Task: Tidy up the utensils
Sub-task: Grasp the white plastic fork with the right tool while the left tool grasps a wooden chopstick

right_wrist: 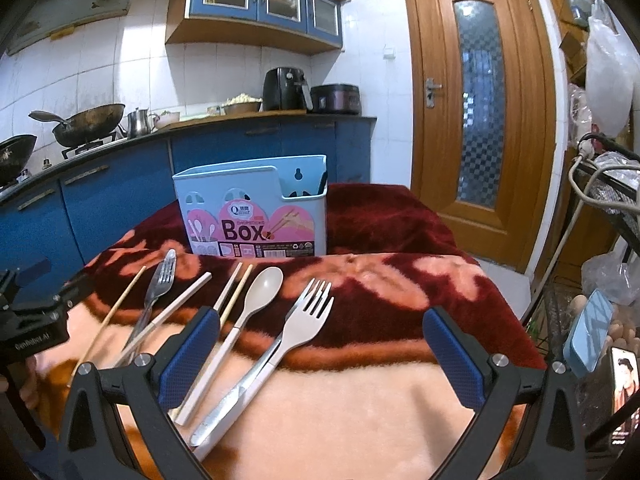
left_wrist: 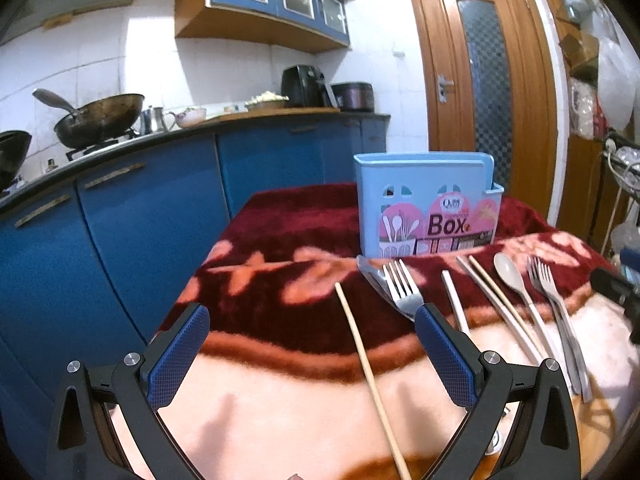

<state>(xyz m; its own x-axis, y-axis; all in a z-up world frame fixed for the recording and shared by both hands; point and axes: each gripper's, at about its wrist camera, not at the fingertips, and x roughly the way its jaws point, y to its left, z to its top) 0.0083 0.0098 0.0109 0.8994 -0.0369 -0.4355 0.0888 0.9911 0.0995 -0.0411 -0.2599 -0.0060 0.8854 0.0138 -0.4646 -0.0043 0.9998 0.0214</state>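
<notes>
A light blue utensil box [left_wrist: 428, 204] with a pink "Box" label stands at the back of the blanket-covered table; it also shows in the right wrist view [right_wrist: 252, 212]. In front of it lie a single chopstick [left_wrist: 370, 372], a metal fork on a knife [left_wrist: 400, 288], a white stick [left_wrist: 456, 304], a chopstick pair [left_wrist: 500, 304], a beige spoon [left_wrist: 510, 272] and stacked forks [left_wrist: 556, 308]. My left gripper [left_wrist: 312, 356] is open above the single chopstick. My right gripper [right_wrist: 322, 356] is open over the beige spoon [right_wrist: 260, 288] and the beige and metal forks [right_wrist: 304, 316].
The red and peach blanket [right_wrist: 360, 400] covers the table. Blue kitchen cabinets [left_wrist: 140, 220] with a wok [left_wrist: 100, 120] are at the left. A wooden door [right_wrist: 476, 100] is behind. A phone on a stand [right_wrist: 588, 328] and a cluttered rack are at the right.
</notes>
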